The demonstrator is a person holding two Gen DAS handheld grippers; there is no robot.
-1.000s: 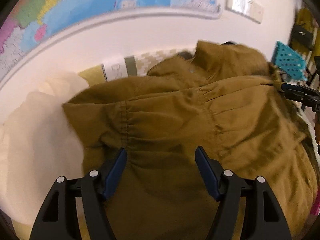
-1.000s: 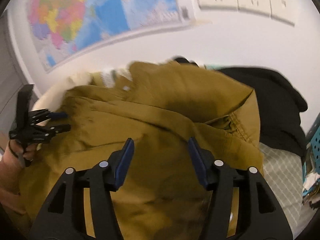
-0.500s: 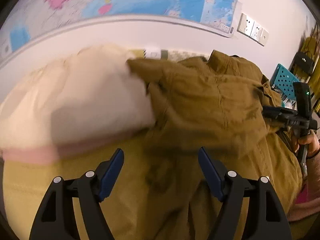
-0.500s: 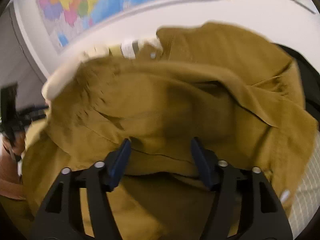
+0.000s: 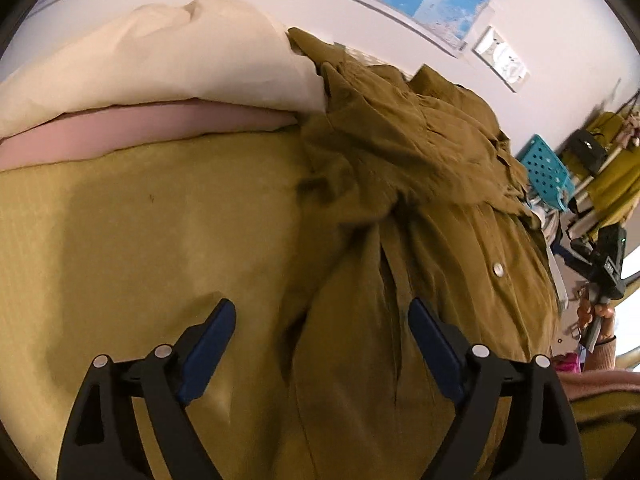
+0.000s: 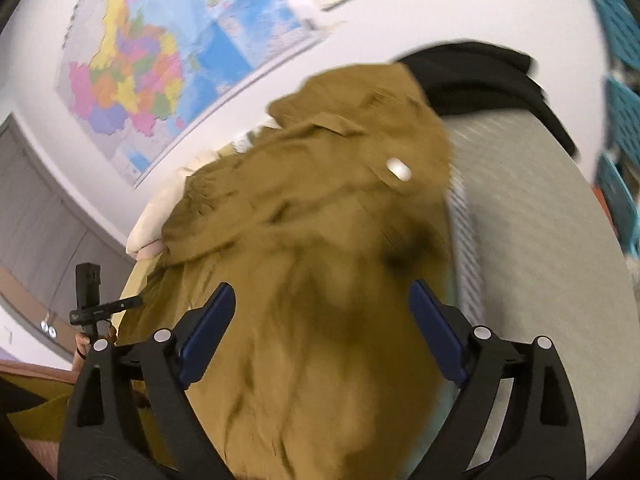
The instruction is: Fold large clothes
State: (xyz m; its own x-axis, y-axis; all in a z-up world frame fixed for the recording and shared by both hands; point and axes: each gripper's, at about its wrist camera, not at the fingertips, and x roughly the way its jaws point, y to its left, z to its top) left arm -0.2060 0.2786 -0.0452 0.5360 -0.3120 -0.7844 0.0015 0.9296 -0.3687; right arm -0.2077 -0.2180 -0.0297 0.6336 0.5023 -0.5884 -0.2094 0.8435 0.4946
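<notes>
An olive-brown button shirt point(image 5: 420, 184) lies crumpled on a yellow-green bed cover point(image 5: 140, 240). My left gripper point(image 5: 322, 320) hovers over the shirt's left edge. Its jaws are opening, and the blue pads point(image 5: 218, 322) press on nothing. In the right wrist view the shirt point(image 6: 320, 240) is blurred and fills the middle. My right gripper point(image 6: 322, 304) stands above it, jaws opening, with cloth below the pads but not pinched. Each gripper shows in the other's view: the right gripper point(image 5: 576, 254) at the far right in a hand, the left gripper point(image 6: 128, 303) at the far left.
A cream pile point(image 5: 160, 64) on a pink one point(image 5: 140, 124) lies against the wall left of the shirt. A black garment point(image 6: 480, 76) and a grey patterned cover point(image 6: 540, 220) are on the shirt's right. A teal basket point(image 5: 546, 172) and a map point(image 6: 132, 72) stand beyond.
Both pairs of jaws have spread wider. The left view has swung left onto the bed cover and the cream pile. The right view has swung right toward the grey cover. The shirt lies lower, released.
</notes>
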